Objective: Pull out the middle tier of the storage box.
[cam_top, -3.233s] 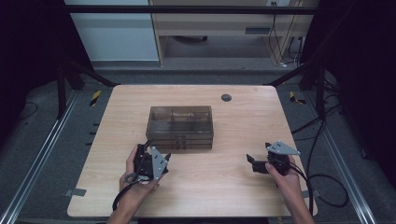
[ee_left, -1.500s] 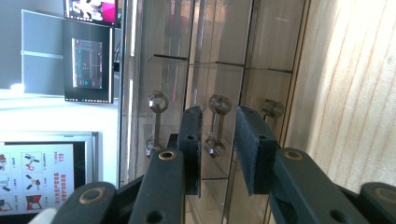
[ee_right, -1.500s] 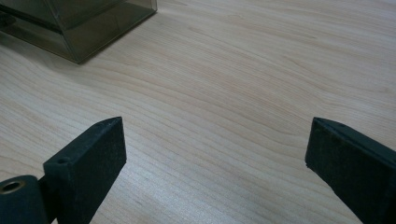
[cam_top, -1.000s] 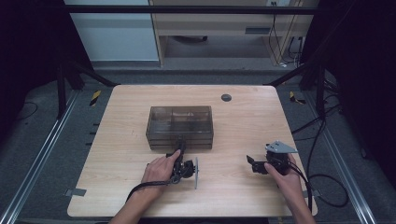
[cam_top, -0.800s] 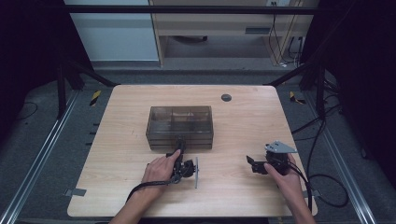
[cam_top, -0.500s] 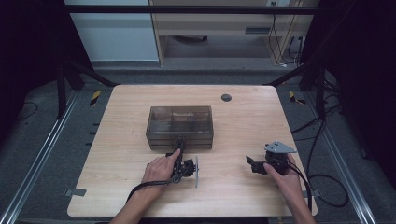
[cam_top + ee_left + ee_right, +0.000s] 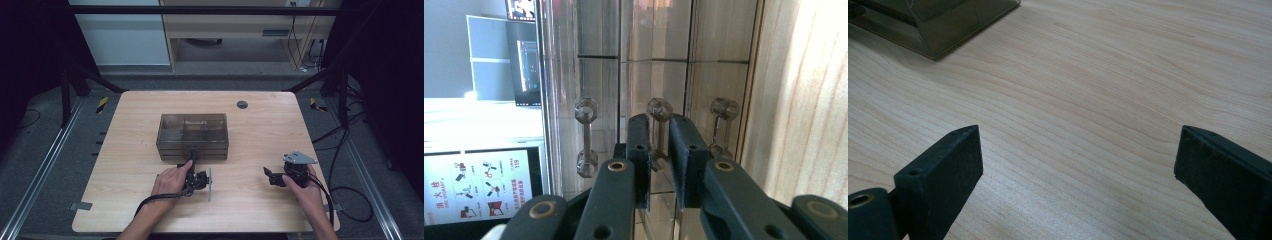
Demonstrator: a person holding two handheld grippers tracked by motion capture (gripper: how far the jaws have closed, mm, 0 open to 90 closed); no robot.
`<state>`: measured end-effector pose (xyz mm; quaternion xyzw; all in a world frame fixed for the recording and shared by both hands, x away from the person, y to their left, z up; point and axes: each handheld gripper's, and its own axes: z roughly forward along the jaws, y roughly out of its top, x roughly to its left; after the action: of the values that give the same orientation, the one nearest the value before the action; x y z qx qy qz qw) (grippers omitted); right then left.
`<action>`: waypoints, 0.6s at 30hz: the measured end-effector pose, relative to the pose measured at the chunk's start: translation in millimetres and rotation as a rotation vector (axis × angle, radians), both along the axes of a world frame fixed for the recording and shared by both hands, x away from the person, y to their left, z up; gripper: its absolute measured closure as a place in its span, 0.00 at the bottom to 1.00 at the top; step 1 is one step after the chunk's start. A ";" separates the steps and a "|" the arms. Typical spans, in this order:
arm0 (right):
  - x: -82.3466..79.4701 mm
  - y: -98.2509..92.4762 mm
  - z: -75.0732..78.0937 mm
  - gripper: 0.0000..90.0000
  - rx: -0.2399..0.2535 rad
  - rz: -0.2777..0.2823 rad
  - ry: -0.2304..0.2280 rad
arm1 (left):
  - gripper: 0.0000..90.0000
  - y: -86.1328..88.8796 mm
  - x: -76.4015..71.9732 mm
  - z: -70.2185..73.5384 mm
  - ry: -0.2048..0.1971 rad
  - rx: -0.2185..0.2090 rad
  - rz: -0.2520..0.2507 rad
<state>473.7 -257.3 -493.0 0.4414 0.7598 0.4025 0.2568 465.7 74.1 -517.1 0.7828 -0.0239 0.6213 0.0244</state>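
Note:
A smoky clear drawer box [image 7: 192, 131] stands in the middle of the wooden table [image 7: 270, 130]. My left gripper [image 7: 191, 151] lies on its side against the box's front. In the left gripper view its jaws [image 7: 659, 122] pinch the middle drawer handle [image 7: 659, 110], and they have just been closing on it. My right gripper [image 7: 268, 176] rests on the table to the right of the box. It is open, with bare wood between its fingers [image 7: 1078, 145]. A corner of the box [image 7: 933, 20] shows at the top left of the right gripper view.
Two more clear handles [image 7: 586, 140] [image 7: 724, 112] flank the gripped one. A dark round grommet [image 7: 242, 104] sits in the table behind the box. Black frame posts and floor cables [image 7: 345, 150] stand around the table's right side.
Since the earliest frame my left gripper has moved right, from off the box's left front corner to the box's front face, and turned on its side. The right gripper has stayed put.

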 end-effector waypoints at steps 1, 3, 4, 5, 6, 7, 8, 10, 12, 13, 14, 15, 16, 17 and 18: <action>0.0 0.0 0.0 0.06 0.000 0.001 0.000 | 0.88 -0.2 0.0 -0.1 0.001 -0.001 -0.001; -0.1 0.1 -0.1 0.06 -0.001 0.002 0.000 | 0.86 -0.8 0.2 -1.1 0.004 -0.004 -0.007; -0.1 0.1 -0.2 0.06 0.000 0.002 0.002 | 0.85 -1.5 0.0 -2.0 0.006 0.001 -0.006; 0.0 0.2 -0.3 0.06 -0.001 0.001 0.003 | 0.84 -2.1 -0.3 -2.7 0.004 0.005 -0.006; 0.2 0.0 -0.5 0.06 -0.003 0.002 0.000 | 0.83 -2.3 -0.4 -2.8 0.003 0.008 -0.006; 0.2 0.0 -0.5 0.06 -0.003 0.002 0.001 | 0.84 -2.3 -0.3 -2.6 0.003 0.005 -0.006; 0.1 0.0 -0.4 0.06 -0.003 0.002 0.002 | 0.84 -2.0 -0.1 -2.3 0.003 0.001 -0.006; 0.0 0.0 -0.4 0.06 -0.004 0.002 0.003 | 0.86 -2.0 -0.1 -2.2 0.001 0.001 -0.005; 0.0 0.3 -0.5 0.06 -0.005 0.002 0.003 | 0.86 -2.0 -0.1 -2.3 -0.002 0.003 -0.004; 0.0 0.3 -0.6 0.06 -0.006 0.003 0.004 | 0.87 -1.8 0.2 -2.3 -0.005 0.000 -0.008; 0.0 0.4 -0.6 0.06 -0.007 0.004 0.004 | 0.88 -1.6 0.3 -1.8 -0.004 -0.001 -0.008; -0.1 0.6 -0.7 0.06 -0.006 0.002 0.005 | 0.89 -1.4 0.3 -1.7 -0.003 -0.002 -0.007; 0.0 0.8 -0.8 0.06 -0.007 0.002 0.005 | 0.89 -1.2 0.2 -1.9 -0.004 0.000 -0.008; 0.1 0.8 -0.9 0.06 -0.008 0.002 0.004 | 0.89 -1.0 0.2 -2.0 -0.006 0.000 -0.009; 0.1 0.8 -0.9 0.06 -0.009 0.003 0.004 | 0.89 -1.0 0.1 -2.3 -0.008 0.000 -0.010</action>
<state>473.8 -256.5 -493.9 0.4400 0.7626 0.3987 0.2566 465.8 73.1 -519.5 0.7802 -0.0278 0.6243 0.0273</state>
